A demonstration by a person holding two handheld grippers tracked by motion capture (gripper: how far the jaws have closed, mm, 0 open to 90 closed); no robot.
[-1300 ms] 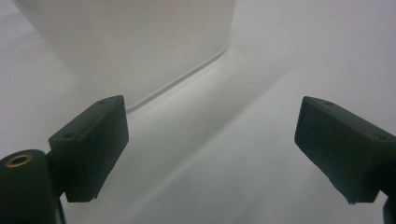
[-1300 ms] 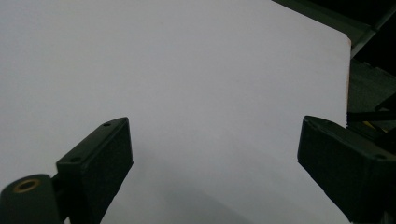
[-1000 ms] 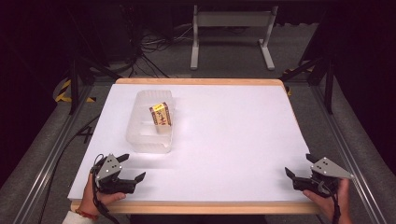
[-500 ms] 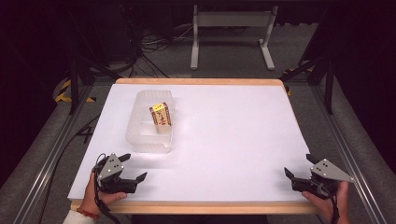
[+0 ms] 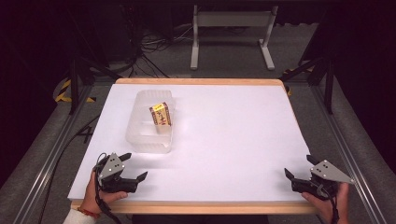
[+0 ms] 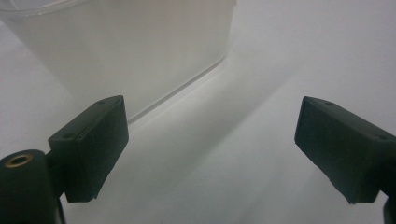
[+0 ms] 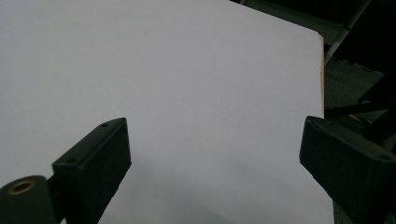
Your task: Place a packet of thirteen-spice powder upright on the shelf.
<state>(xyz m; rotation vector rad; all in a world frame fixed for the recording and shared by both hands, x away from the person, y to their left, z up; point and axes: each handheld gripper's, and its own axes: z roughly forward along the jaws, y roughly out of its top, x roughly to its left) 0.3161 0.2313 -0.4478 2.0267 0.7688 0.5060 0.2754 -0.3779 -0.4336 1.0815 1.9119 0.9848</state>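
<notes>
A white desk (image 5: 224,140) with a wooden edge carries a clear tub (image 5: 150,122) on its left half, toward the far side. Inside the tub, at its far right part, lies a small yellow pack (image 5: 160,115) with dark print.

The left tongs (image 5: 133,168) rest near the desk's front left corner, held by a hand (image 5: 100,196), jaws wide with nothing between them. They sit just in front of the tub, apart from it. In the left gripper view the tub's near wall (image 6: 130,51) rises close ahead, above the left jaw.

The right tongs (image 5: 299,168) rest at the front right corner, jaws also wide and empty. In the right gripper view they face bare desk (image 7: 187,93), with the desk's edge at the right.
</notes>
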